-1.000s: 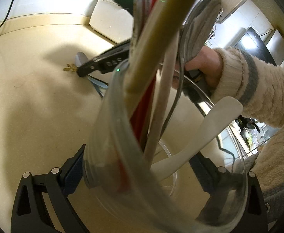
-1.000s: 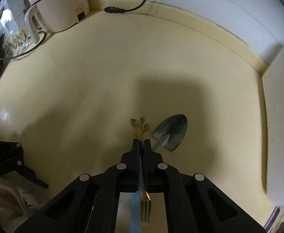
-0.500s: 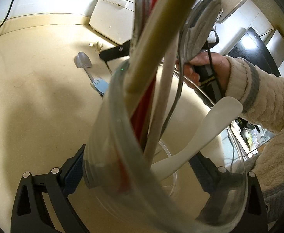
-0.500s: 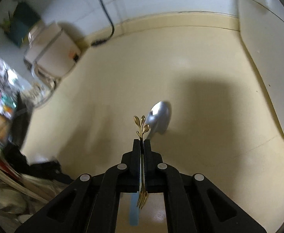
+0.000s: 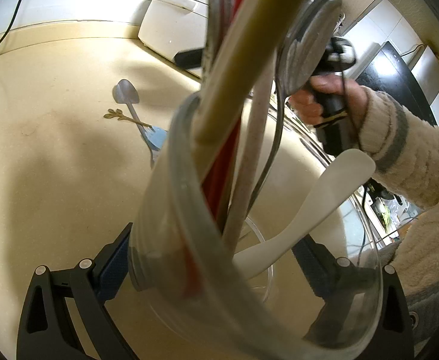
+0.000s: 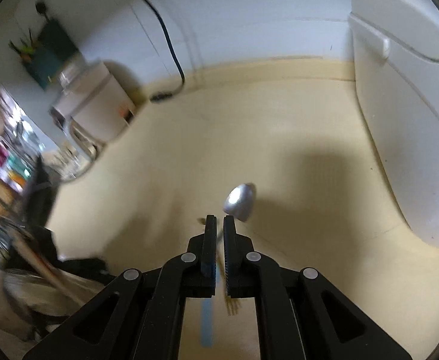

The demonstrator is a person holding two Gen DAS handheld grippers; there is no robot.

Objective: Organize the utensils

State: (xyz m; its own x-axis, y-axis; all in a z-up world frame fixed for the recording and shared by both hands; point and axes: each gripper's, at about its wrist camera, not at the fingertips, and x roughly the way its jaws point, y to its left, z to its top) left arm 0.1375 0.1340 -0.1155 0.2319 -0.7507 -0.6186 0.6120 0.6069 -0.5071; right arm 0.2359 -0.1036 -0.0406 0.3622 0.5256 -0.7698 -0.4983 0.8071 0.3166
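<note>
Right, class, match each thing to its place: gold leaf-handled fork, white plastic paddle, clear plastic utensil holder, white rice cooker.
1 gold leaf-handled fork
2 white plastic paddle
3 clear plastic utensil holder
4 white rice cooker

a gripped by the left gripper
b standing inside the holder
c at the back of the counter
d lying on the counter, across a metal spoon

Pairs: 1-d, 2-b, 3-a, 4-c.

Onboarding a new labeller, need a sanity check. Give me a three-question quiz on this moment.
1. What is between the fingers of the left gripper?
2. True or false: the gold fork lies on the counter, crossing the spoon handle.
3. The spoon's handle end is: A blue, B red, C green.
Key: 1 the clear container full of utensils; 2 true; 3 A.
</note>
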